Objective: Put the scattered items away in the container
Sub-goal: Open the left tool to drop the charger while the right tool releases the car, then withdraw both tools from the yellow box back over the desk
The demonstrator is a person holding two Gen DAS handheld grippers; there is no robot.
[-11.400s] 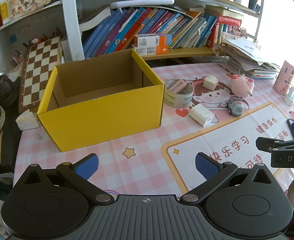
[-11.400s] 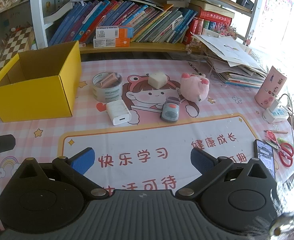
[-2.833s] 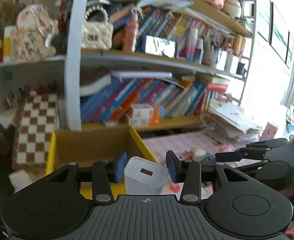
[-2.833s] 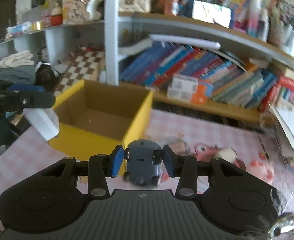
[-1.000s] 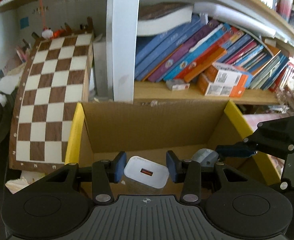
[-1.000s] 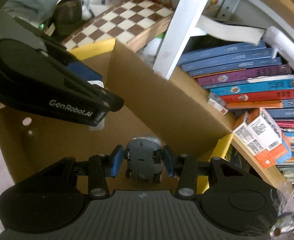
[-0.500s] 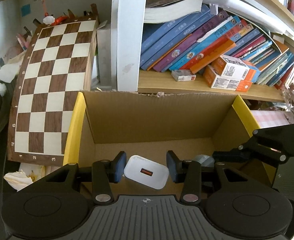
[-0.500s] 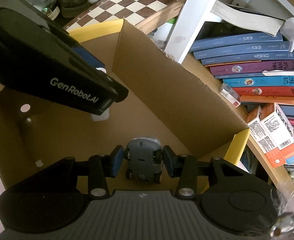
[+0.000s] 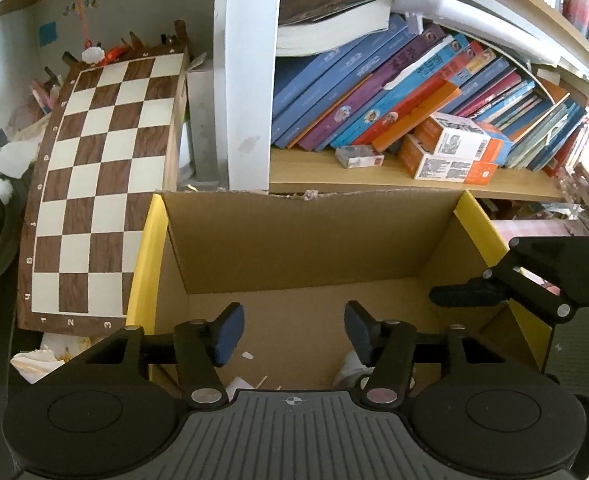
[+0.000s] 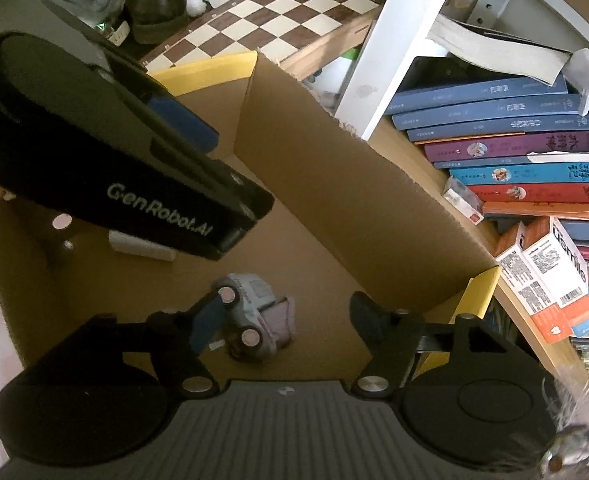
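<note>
Box (image 9: 302, 240): corrugated cardboard, raw brown inside with a rough torn back edge, glossy yellow on the outer faces and rim (image 10: 202, 70); open top, flat floor with a few small white scraps. Left tool (image 9: 294, 330) over the box interior, matte black linkage arms, blue rubbery pads (image 9: 230, 330) spread wide, nothing between them. Right tool (image 10: 284, 322) also inside the box, pads wide apart and empty; its black finger shows at the box's right wall in the left wrist view. On the box floor: toy car (image 10: 252, 322), pale grey rounded body tipped on its side, two round wheels facing up, just beside the right tool's left pad. White charger (image 10: 140, 248), flat blocky shape with soft corners, lies on the floor farther in, partly hidden under the left tool's body. Behind the box: a chessboard (image 9: 102, 184), wood-grain brown and cream squares, leaning up; slanted paperback books (image 9: 374, 104) on a wooden shelf (image 9: 394, 180).
</note>
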